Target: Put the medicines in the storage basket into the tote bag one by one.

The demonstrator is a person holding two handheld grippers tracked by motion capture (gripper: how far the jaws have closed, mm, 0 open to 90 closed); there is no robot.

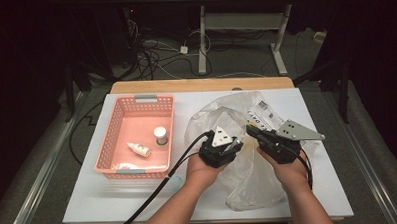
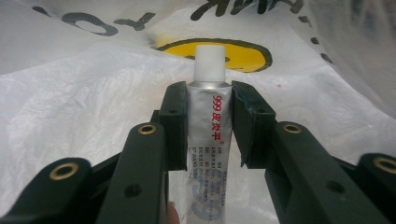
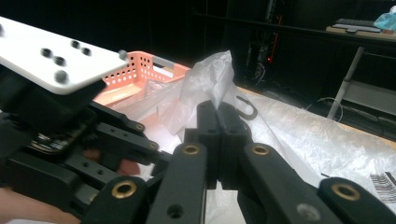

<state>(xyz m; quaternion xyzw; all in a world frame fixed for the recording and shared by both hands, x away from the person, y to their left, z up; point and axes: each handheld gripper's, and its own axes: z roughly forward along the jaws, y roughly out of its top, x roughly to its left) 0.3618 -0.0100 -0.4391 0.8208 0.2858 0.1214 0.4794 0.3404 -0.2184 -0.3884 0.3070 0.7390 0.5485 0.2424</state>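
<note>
- The table (image 1: pixel 89 196) carries a white plastic bag (image 1: pixel 248 175) in the middle and a pink basket (image 1: pixel 117 120) to its left; both hand-held grippers work at the bag's mouth.
- The plastic bag lies crumpled and open toward the person, printed with black letters and a yellow smiley. The tube is still inside its mouth, with bag film all around it in the left gripper view.
- The pink basket stands just beside the bag and holds two things: a small white bottle (image 1: pixel 139 150) lying on its side and a small round jar (image 1: pixel 161 135) standing upright near the bag-side wall. The rest of its floor is bare, so there looks to be room for the tube.
- The right hand-held gripper (image 3: pixel 218 122) is closed on a fold of the bag's rim, pinching it up so the mouth stays open. It should keep that lift steady while the other draws back, or the film may cling to the tube.
- The left hand-held gripper (image 2: pixel 209 123) is clamped around a silver tube (image 2: pixel 208 135) with a white cap, the jaws pressing its two sides just below the cap.
- The tube points cap-forward, its body running back between the jaws. It is likely soft, so a light squeeze and a straight pull out toward the basket seem best.
</note>
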